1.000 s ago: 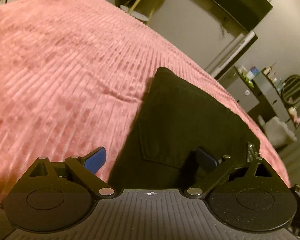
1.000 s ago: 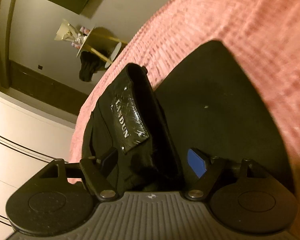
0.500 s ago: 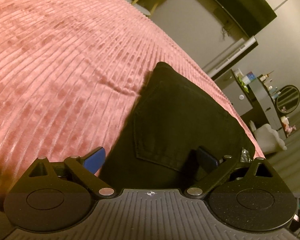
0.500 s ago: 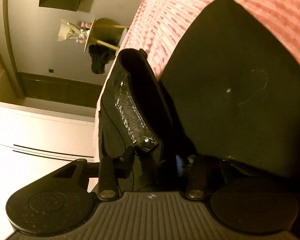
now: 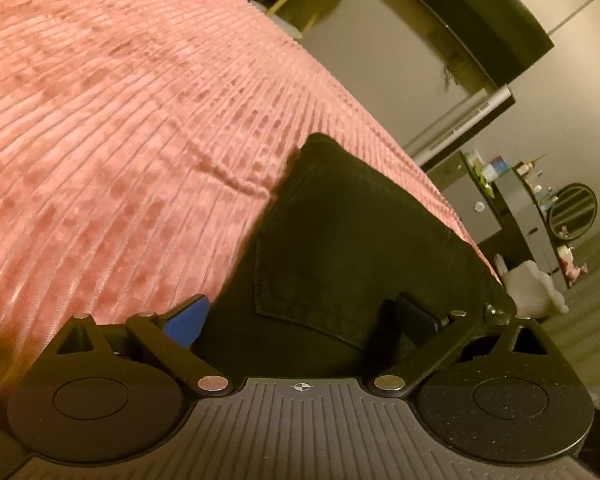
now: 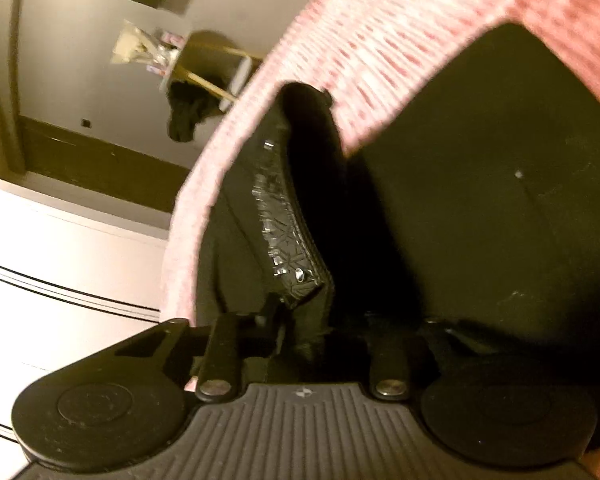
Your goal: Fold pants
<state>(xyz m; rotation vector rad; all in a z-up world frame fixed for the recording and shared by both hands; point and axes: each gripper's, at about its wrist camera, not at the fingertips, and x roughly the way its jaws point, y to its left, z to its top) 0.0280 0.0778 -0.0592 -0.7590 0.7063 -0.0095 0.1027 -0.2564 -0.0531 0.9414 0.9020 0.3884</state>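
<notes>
Black pants (image 5: 352, 248) lie on a pink ribbed bedspread (image 5: 120, 128), a back pocket facing up. My left gripper (image 5: 300, 320) is open, its blue-padded fingers spread either side of the pants' near edge. In the right wrist view the pants (image 6: 480, 208) lie partly folded, and the waistband with a glossy black label (image 6: 284, 224) stands up on edge. My right gripper (image 6: 308, 340) is shut on the waistband just below the label; its fingertips are buried in the fabric.
The pink bedspread (image 6: 380, 60) covers the bed. Beyond the bed edge stand a dark dresser with bottles and a round mirror (image 5: 572, 210), a white stool (image 5: 536, 288), a round side table with dark clothing hanging from it (image 6: 188, 116), and white wardrobe doors (image 6: 60, 260).
My right gripper closed from open onto the waistband and has lifted it on edge. My left gripper stayed open and shifted only slightly over the pants.
</notes>
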